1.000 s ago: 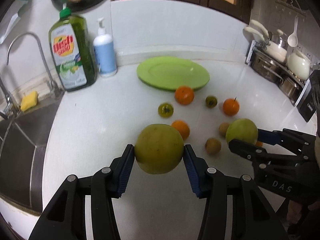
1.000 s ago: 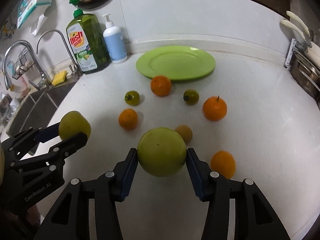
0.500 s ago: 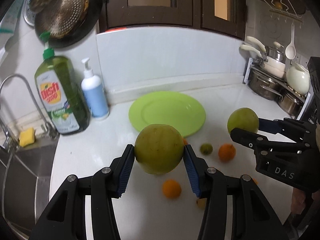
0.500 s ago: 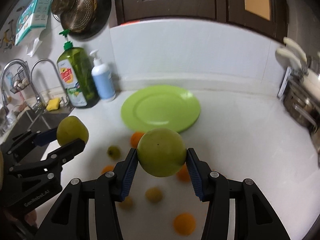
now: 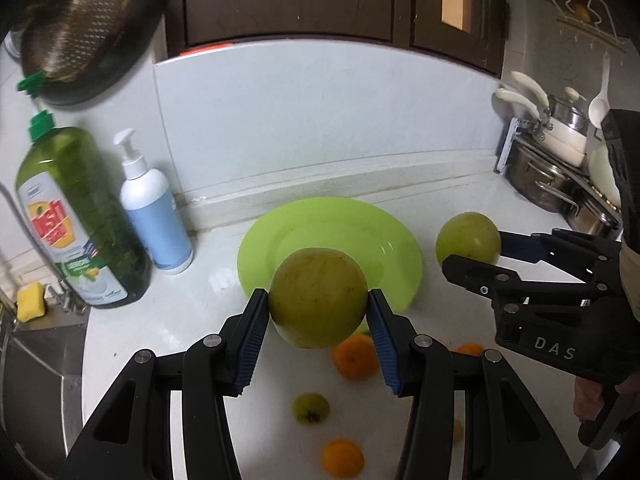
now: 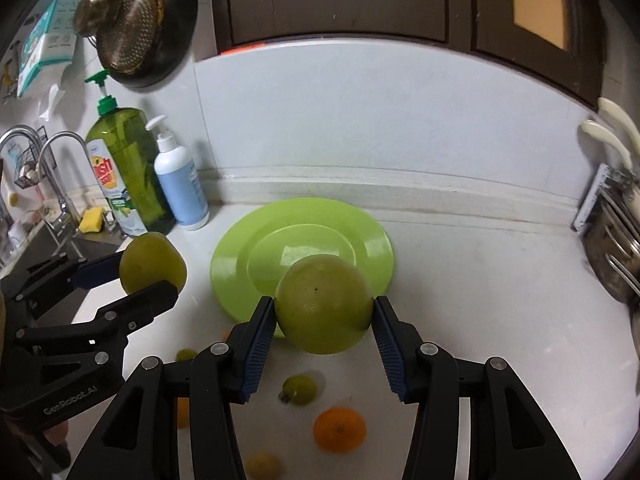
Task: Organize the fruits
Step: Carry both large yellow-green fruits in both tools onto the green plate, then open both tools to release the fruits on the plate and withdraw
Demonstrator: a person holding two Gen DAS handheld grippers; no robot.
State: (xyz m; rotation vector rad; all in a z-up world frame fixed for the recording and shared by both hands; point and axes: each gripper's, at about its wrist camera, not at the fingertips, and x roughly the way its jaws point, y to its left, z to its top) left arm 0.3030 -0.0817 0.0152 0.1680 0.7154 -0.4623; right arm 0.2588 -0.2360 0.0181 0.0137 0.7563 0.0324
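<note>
My left gripper [image 5: 318, 304] is shut on a large green apple [image 5: 318, 298], carried in the air over the near edge of the lime green plate [image 5: 320, 228]. My right gripper [image 6: 323, 312] is shut on a second large green apple [image 6: 324, 304], also above the near rim of the plate [image 6: 304, 236]. Each gripper shows in the other's view: the right one [image 5: 472, 254] with its apple [image 5: 468, 238] on the right, the left one [image 6: 156, 276] with its apple [image 6: 152, 262] on the left. Oranges [image 5: 354, 356] [image 6: 339, 429] and small green fruits [image 5: 311, 408] [image 6: 299, 390] lie on the white counter below.
A green dish soap bottle [image 5: 76, 216] and a blue pump bottle [image 5: 154, 220] stand left of the plate, beside the sink with a yellow sponge [image 5: 29, 300]. Pots on a rack [image 5: 560, 160] fill the right corner. A backsplash wall runs behind the plate.
Both grippers have moved forward and upward with their apples, from above the scattered fruit to the plate's near edge. The loose fruit now lies beneath them.
</note>
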